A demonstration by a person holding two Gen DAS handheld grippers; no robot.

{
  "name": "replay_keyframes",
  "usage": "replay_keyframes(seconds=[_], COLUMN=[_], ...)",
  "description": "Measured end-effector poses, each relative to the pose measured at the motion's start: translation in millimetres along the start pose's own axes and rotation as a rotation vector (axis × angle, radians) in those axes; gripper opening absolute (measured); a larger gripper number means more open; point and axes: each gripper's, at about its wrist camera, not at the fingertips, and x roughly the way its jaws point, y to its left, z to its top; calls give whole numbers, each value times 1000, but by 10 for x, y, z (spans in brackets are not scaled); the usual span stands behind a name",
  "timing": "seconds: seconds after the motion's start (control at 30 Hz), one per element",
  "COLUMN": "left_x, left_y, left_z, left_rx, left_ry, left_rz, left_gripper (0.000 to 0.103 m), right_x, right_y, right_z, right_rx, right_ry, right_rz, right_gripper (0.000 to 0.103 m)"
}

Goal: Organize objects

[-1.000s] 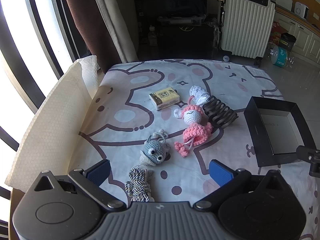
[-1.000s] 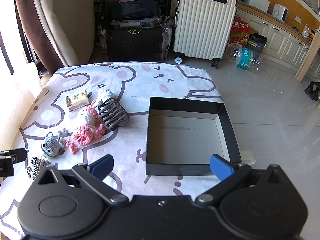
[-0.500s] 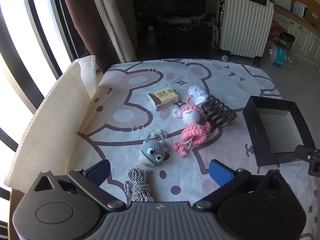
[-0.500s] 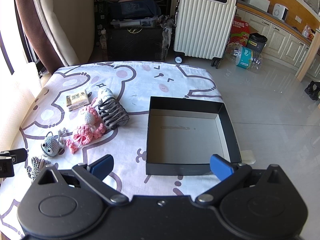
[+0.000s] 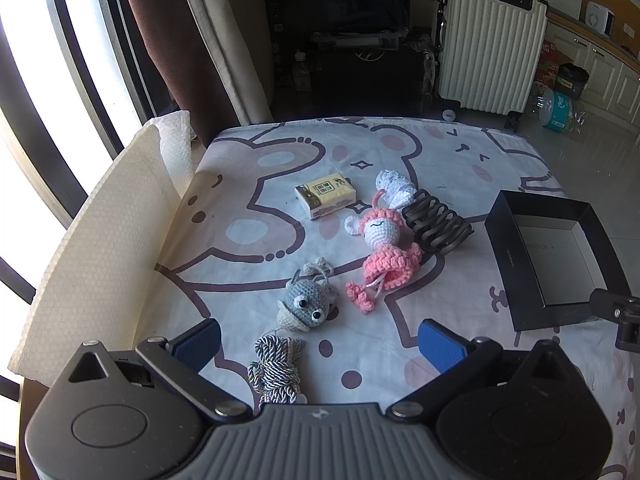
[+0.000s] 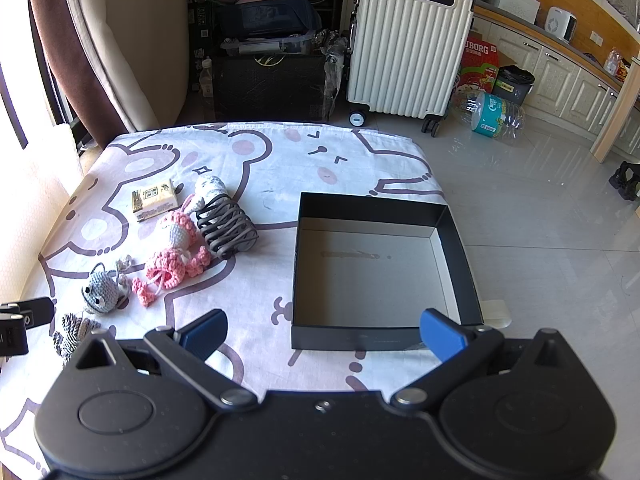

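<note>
On the bear-print cloth lie a grey crochet fish (image 5: 305, 306) (image 6: 100, 290), a pink crochet doll (image 5: 382, 254) (image 6: 172, 254), a dark coiled clip (image 5: 438, 222) (image 6: 226, 222), a yellow tissue pack (image 5: 326, 195) (image 6: 155, 199), a white knitted piece (image 5: 394, 188) (image 6: 210, 188) and a grey-white rope bundle (image 5: 276, 370) (image 6: 72, 330). An empty black box (image 5: 504, 240) (image 6: 372, 208) stands at the right. My left gripper (image 5: 320, 340) is open, above the rope bundle. My right gripper (image 6: 322, 330) is open, near the box's front wall.
A white honeycomb paper roll (image 5: 100, 248) lines the table's left edge by the window. Beyond the table stand a white suitcase (image 6: 408, 40), dark storage boxes (image 6: 268, 84) and curtains (image 5: 188, 40). Tiled floor lies to the right.
The left wrist view has shifted slightly, so the objects sit a little lower and left in it. The right gripper and all objects are still.
</note>
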Motion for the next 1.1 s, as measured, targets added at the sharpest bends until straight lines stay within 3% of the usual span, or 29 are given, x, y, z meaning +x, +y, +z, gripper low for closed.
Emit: replay_keyframes(seconds=[0.57, 1.1], left_x=[-7, 124], left_y=[-35, 415], left_z=[-33, -76], left_rx=[0, -78], left_ry=[-3, 44], left_rz=[4, 42], left_gripper=[103, 103], right_x=[-5, -107], right_y=[-4, 211], right_z=[5, 68], right_rx=[4, -21], right_ry=[1, -68], right_rz=[5, 57], right_gripper=[103, 103])
